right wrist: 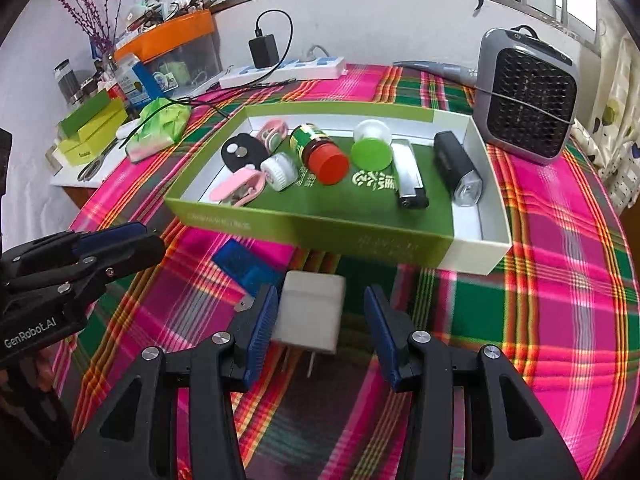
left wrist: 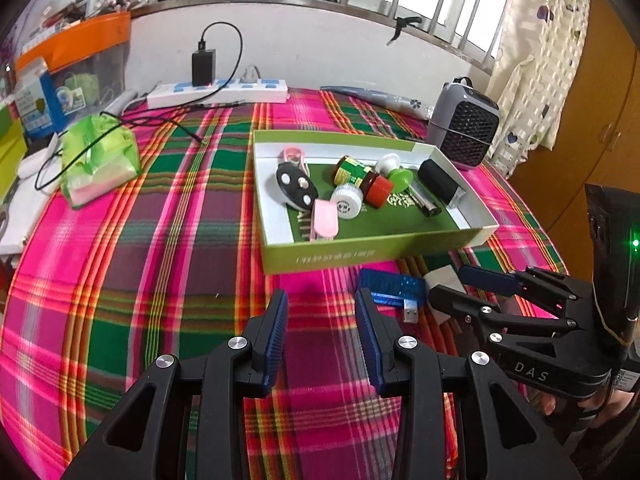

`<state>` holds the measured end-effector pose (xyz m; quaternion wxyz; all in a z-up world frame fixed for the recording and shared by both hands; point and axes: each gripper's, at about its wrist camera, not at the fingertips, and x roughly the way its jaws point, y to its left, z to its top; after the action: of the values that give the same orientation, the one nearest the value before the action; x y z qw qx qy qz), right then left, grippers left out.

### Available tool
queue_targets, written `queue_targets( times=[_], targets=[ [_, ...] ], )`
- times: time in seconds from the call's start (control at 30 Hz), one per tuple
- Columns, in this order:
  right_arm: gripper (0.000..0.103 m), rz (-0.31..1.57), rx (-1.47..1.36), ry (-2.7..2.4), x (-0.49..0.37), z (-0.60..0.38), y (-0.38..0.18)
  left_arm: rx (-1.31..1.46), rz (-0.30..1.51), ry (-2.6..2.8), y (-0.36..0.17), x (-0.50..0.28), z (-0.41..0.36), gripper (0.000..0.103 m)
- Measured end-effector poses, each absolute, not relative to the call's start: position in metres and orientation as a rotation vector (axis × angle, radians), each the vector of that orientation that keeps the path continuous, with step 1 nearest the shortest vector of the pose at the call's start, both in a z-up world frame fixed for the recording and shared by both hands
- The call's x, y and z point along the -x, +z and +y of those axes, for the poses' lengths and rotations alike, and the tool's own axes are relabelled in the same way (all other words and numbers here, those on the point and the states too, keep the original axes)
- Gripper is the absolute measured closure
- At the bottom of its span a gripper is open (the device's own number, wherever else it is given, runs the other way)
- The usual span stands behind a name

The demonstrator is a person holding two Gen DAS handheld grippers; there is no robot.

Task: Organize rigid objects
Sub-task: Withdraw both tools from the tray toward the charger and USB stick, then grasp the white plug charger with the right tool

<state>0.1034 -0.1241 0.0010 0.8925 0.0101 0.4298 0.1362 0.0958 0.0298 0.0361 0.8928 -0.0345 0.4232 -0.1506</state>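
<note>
Both wrist cameras look forward and steeply down along their own fingers, close above the plaid-covered table (left wrist: 168, 264). Each faces the barred window. They share the green box (left wrist: 372, 248) at frame centre, the power strip (right wrist: 284, 70) and the grey fan heater (right wrist: 528, 92).

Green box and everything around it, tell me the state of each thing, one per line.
Green box: lid off, holding items
Red-capped bottle: capped, lying on its side in the box
White charger: on the cloth, between the open pads
Blue USB device: on the cloth outside the box
Left gripper: open, empty
Right gripper: open around the charger
Black adapter: plugged into the power strip
</note>
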Motion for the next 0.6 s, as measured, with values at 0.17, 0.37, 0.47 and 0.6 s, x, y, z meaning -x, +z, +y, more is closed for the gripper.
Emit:
queue_targets(
  times=[0.17, 0.37, 0.47, 0.6],
  targets=[
    [0.056, 0.896, -0.005, 0.265, -0.102, -0.121, -0.002, 0.079, 0.892, -0.323, 0.031, -0.094, 0.033, 0.069],
    [0.056, 0.904, -0.009, 0.255, -0.101, -0.12, -0.004, 0.084, 0.906, -0.34, 0.027, -0.095, 0.034, 0.069],
    [0.056, 0.915, 0.0, 0.247, -0.102, -0.119, -0.006, 0.086, 0.915, -0.353, 0.025, -0.097, 0.032, 0.069],
    [0.056, 0.913, 0.004, 0.243, -0.102, -0.119, -0.007, 0.081, 0.924, -0.367, 0.023, -0.101, 0.029, 0.069]
  ],
)
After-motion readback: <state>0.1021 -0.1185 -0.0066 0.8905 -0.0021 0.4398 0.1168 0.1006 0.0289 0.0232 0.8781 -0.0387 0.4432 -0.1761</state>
